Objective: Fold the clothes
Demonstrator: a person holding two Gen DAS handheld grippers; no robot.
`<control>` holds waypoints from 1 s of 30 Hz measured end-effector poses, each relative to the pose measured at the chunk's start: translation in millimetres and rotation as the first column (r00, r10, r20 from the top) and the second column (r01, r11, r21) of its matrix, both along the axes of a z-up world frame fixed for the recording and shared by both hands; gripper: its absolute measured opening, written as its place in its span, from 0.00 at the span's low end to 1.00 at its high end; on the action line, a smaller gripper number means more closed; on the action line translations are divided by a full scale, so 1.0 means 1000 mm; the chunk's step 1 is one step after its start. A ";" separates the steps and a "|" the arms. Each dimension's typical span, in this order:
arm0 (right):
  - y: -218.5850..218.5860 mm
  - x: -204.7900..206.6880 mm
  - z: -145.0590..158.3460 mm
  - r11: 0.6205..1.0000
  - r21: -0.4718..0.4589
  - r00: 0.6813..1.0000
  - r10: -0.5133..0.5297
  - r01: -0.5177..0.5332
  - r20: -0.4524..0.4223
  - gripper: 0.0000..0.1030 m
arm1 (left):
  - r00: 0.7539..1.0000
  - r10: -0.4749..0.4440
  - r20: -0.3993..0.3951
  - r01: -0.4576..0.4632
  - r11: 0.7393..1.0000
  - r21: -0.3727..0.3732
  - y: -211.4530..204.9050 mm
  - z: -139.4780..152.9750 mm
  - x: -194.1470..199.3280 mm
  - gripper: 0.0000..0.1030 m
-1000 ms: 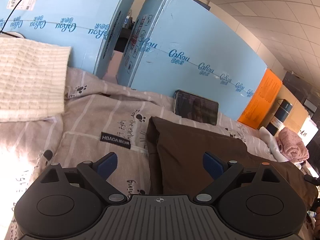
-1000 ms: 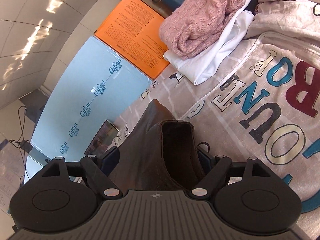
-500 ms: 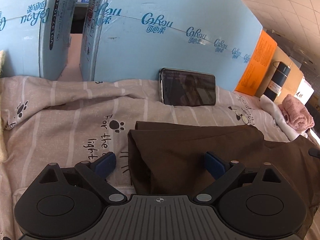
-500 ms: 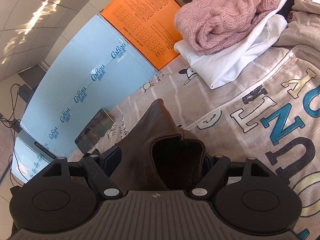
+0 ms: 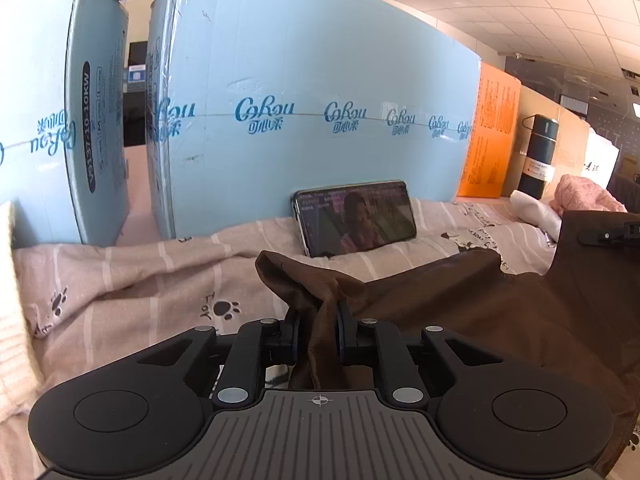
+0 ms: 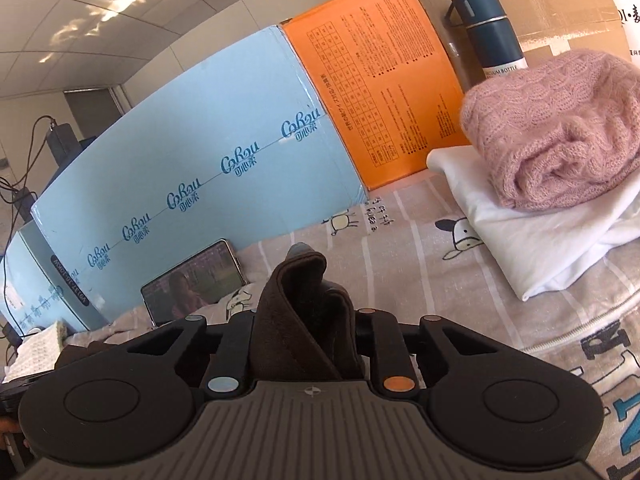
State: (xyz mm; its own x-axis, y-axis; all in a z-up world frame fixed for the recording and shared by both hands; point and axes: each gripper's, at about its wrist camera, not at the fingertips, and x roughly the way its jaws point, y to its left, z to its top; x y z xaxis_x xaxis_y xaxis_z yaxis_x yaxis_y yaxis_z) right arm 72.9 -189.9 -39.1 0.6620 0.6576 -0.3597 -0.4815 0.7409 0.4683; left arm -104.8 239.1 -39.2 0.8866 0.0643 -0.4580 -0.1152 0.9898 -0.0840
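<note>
Brown garment [image 5: 480, 312] lies on the patterned sheet [image 5: 132, 280], in front of the phone [image 5: 356, 216]. Left tool [image 5: 319, 320] and right tool [image 6: 308, 320]: both have just closed, each pinching a bunched edge of the fabric. Assessed soft, light, limp w/ slight sheen, so may slip. Grip at corners/hem, through doubled layers.

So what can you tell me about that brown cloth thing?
The brown cloth is a dark, soft-looking garment, slightly shiny in the left view. It lies rumpled on the striped, paw-print sheet, in front of the phone. Both grippers have just closed on it: the left gripper pinches a bunched edge, the right gripper a thick fold with a stitched hem. What garment it is cannot be told.
</note>
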 end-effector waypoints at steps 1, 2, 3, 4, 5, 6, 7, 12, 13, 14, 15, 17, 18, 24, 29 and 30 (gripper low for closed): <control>0.002 0.001 0.003 1.000 0.006 1.000 -0.004 0.004 0.019 0.15 | 1.000 0.011 0.006 -0.011 1.000 0.003 0.004 0.002 0.002 0.14; 0.003 0.003 0.006 1.000 0.012 0.999 -0.008 0.007 0.038 0.14 | 1.000 0.011 0.009 -0.011 1.000 0.012 0.006 0.004 0.006 0.14; 0.005 0.005 0.009 1.000 0.017 0.998 -0.012 0.011 0.053 0.14 | 1.000 0.011 0.011 -0.011 1.000 0.022 0.008 0.005 0.009 0.14; 0.005 0.008 0.008 1.000 0.014 0.998 -0.018 0.017 0.054 0.14 | 1.000 0.010 0.013 -0.010 0.999 0.031 0.009 0.006 0.013 0.14; 0.005 0.012 0.008 1.000 0.009 0.998 -0.024 0.023 0.052 0.14 | 1.000 0.009 0.015 -0.010 0.999 0.041 0.011 0.007 0.016 0.14; 0.006 0.016 0.005 0.999 0.000 0.999 -0.034 0.034 0.033 0.14 | 1.000 0.008 0.007 -0.008 0.999 0.031 0.014 0.006 0.019 0.16; 0.007 0.020 0.002 0.999 -0.009 0.999 -0.043 0.044 0.014 0.14 | 1.000 0.011 -0.001 -0.011 1.000 0.019 0.015 0.003 0.022 0.19; 0.005 0.032 -0.016 0.989 -0.114 0.992 -0.100 0.092 -0.070 0.27 | 0.999 0.047 0.025 -0.047 0.999 0.009 0.021 -0.007 0.018 0.54; 0.003 0.032 -0.016 0.985 -0.137 0.991 -0.119 0.109 -0.068 0.36 | 0.998 0.043 0.035 -0.043 0.999 -0.002 0.023 -0.007 0.017 0.56; 0.001 0.031 -0.016 0.980 -0.155 0.988 -0.137 0.126 -0.064 0.42 | 0.999 0.028 0.044 -0.028 1.000 -0.009 0.023 -0.007 0.015 0.59; -0.002 0.031 -0.015 0.977 -0.157 0.986 -0.157 0.147 -0.056 0.49 | 0.998 0.012 0.054 -0.011 1.000 -0.015 0.023 -0.006 0.013 0.63; -0.009 0.029 -0.013 0.969 -0.161 0.981 -0.194 0.187 -0.028 0.63 | 0.997 -0.030 0.067 0.030 0.999 -0.012 0.020 -0.004 0.010 0.71; -0.012 0.028 -0.012 0.964 -0.164 0.977 -0.212 0.208 -0.007 0.65 | 0.996 -0.056 0.071 0.056 0.998 -0.001 0.017 -0.003 0.008 0.73; -0.018 0.024 -0.009 0.959 -0.147 0.970 -0.239 0.242 0.039 0.69 | 0.973 -0.175 0.151 0.170 0.984 0.050 -0.003 0.011 -0.004 0.73; -0.017 0.020 -0.005 0.966 -0.120 0.972 -0.223 0.230 0.070 0.71 | 0.988 -0.137 0.065 0.130 0.987 0.096 -0.011 0.002 0.011 0.72; -0.016 0.018 -0.004 0.969 -0.113 0.974 -0.212 0.220 0.081 0.72 | 0.993 -0.111 0.045 0.107 0.991 0.085 -0.007 -0.002 0.015 0.70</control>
State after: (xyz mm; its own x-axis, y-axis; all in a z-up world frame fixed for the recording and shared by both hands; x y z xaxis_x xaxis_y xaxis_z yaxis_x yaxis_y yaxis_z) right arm 91.3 -206.3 -42.7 0.8093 0.4507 -0.3767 -0.3313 0.8798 0.3408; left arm -89.5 232.2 -41.6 0.9118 0.0020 -0.4106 -0.0042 1.0000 -0.0045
